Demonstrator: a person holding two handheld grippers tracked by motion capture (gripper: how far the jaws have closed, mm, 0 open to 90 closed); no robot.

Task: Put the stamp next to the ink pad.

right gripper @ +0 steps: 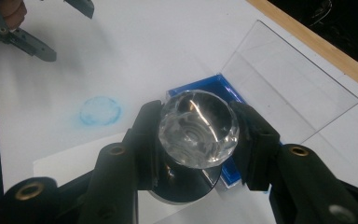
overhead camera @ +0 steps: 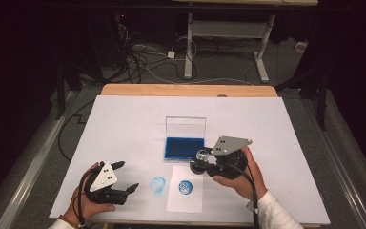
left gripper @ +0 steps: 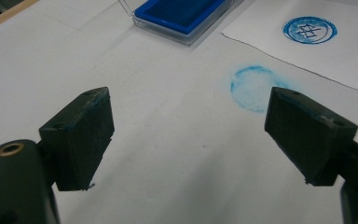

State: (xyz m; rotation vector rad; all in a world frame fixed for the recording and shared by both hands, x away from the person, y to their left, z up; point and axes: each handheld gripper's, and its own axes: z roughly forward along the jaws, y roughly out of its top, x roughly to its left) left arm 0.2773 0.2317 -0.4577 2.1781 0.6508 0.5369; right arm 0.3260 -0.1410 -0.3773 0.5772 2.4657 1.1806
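White table sheet (overhead camera: 124,124): right gripper (overhead camera: 202,162) clamps stamp (right gripper: 198,128) beside ink pad (overhead camera: 184,148).

Pale blue smudge (overhead camera: 157,185) on white table cover (overhead camera: 124,124).

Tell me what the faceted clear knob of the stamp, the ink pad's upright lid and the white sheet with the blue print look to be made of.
Faceted clear knob: glass or acrylic, glossy; cut facets throw bright highlights, held in the right gripper.
Upright lid: thin clear plastic, likely; the table shows through it.
White sheet: matte paper, apparently; flat, thin-edged, carrying a crisp blue print.
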